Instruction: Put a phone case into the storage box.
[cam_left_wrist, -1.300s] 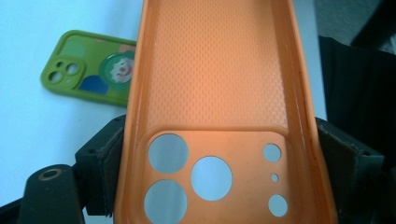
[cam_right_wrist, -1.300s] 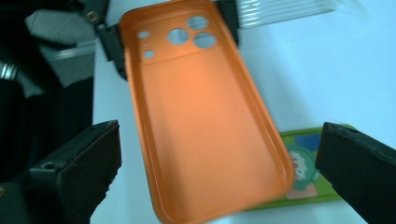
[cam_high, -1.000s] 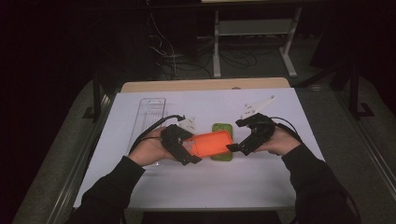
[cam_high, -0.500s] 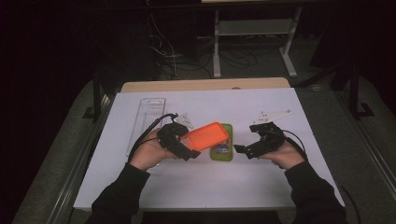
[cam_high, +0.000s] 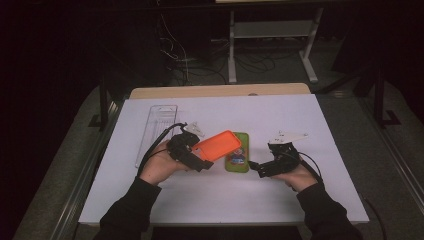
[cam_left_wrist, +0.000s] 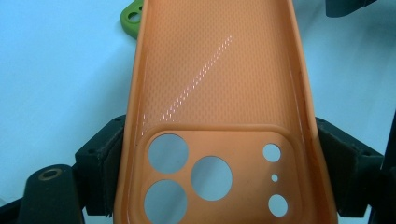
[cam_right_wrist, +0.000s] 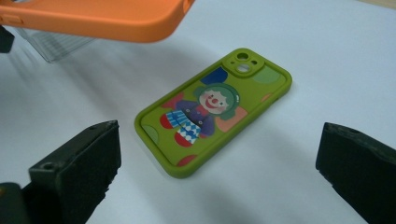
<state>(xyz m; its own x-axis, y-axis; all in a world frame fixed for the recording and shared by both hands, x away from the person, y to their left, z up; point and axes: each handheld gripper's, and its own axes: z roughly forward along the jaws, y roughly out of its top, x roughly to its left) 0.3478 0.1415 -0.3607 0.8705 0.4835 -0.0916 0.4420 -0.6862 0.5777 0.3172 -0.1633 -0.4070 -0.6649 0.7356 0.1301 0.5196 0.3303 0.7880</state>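
My left gripper (cam_high: 199, 156) is shut on an orange phone case (cam_high: 217, 145), held tilted above the table; in the left gripper view the orange phone case (cam_left_wrist: 215, 107) shows its hollow inside and camera cutouts between the two jaws. A green phone case (cam_high: 238, 158) with a clown picture lies flat on the white sheet, partly under the orange one. My right gripper (cam_high: 256, 167) sits just right of it, open and holding nothing. From the right gripper view the green phone case (cam_right_wrist: 212, 109) lies ahead between the spread jaws, with the orange phone case (cam_right_wrist: 98, 18) overhead at upper left.
A clear plastic tray (cam_high: 156, 131) lies on the white sheet (cam_high: 320, 120) to the left of my left hand. The wooden table edge (cam_high: 215, 91) runs behind the sheet. Beyond it are dark floor, cables and a metal stand (cam_high: 270, 30).
My right gripper has let go of the orange case and drawn back to the right. The left gripper has lifted and tilted the orange case, uncovering the green case below.
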